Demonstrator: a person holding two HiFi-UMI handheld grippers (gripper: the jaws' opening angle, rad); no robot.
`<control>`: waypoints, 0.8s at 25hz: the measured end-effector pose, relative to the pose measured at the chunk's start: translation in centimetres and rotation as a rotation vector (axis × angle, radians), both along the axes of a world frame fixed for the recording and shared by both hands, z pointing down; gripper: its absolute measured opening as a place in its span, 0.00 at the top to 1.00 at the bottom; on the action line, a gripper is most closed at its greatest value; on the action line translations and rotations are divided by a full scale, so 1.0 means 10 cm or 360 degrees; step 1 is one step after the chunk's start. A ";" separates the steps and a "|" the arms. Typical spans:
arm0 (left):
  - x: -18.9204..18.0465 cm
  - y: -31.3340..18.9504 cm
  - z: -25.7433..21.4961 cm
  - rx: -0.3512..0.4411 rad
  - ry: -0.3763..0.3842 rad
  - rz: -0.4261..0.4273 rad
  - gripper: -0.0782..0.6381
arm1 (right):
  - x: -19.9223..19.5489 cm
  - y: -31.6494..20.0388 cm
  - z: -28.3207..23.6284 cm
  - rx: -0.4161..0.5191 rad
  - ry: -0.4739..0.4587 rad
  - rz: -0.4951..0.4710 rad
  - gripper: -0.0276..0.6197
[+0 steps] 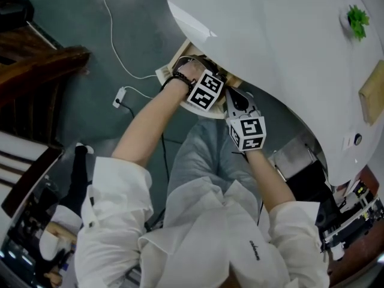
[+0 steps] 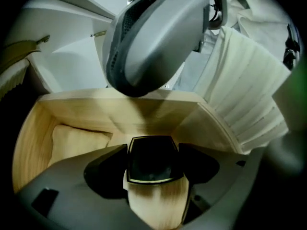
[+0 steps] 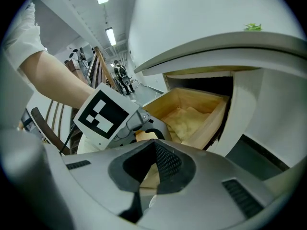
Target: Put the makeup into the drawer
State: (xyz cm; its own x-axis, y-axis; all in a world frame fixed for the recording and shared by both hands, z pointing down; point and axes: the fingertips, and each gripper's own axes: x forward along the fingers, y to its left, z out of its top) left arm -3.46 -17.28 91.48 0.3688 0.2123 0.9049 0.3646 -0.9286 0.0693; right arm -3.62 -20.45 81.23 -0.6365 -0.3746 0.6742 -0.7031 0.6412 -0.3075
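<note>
The wooden drawer (image 1: 174, 62) stands pulled out from under the white table's edge. My left gripper (image 2: 152, 153) is shut on a makeup compact (image 2: 152, 163) with a black square top and a pale wood-toned body, held over the drawer's inside (image 2: 96, 110). In the head view the left gripper (image 1: 198, 78) reaches into the drawer mouth. The right gripper (image 1: 237, 102) hovers just right of it, outside the drawer. In the right gripper view the right gripper (image 3: 144, 174) shows its pads meeting with nothing between them. Beyond them are the left gripper's marker cube (image 3: 106, 114) and the open drawer (image 3: 212, 122).
A cream cloth or paper (image 2: 76, 140) lies on the drawer floor. The white table top (image 1: 270, 35) carries a small green plant (image 1: 358, 20) and a wooden block (image 1: 373, 93). A cable with a white plug (image 1: 119, 96) runs over the floor; a dark wooden chair (image 1: 36, 71) stands at left.
</note>
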 end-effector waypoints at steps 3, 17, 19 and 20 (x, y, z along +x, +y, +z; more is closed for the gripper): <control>0.03 0.05 0.05 -0.0001 -0.0002 0.0008 0.41 | 0.04 0.02 0.01 -0.0014 0.0000 0.0007 0.93; 0.03 0.04 -0.01 0.0052 0.0062 -0.0018 0.41 | -0.03 0.07 -0.01 -0.0018 -0.0011 -0.0005 0.93; 0.04 0.00 -0.12 0.0090 0.0107 -0.0029 0.44 | -0.03 0.06 -0.08 -0.0010 -0.0024 0.0002 0.93; 0.04 -0.02 -0.20 0.0108 0.0134 -0.0032 0.50 | -0.03 0.05 -0.12 -0.0003 -0.0034 0.0001 0.93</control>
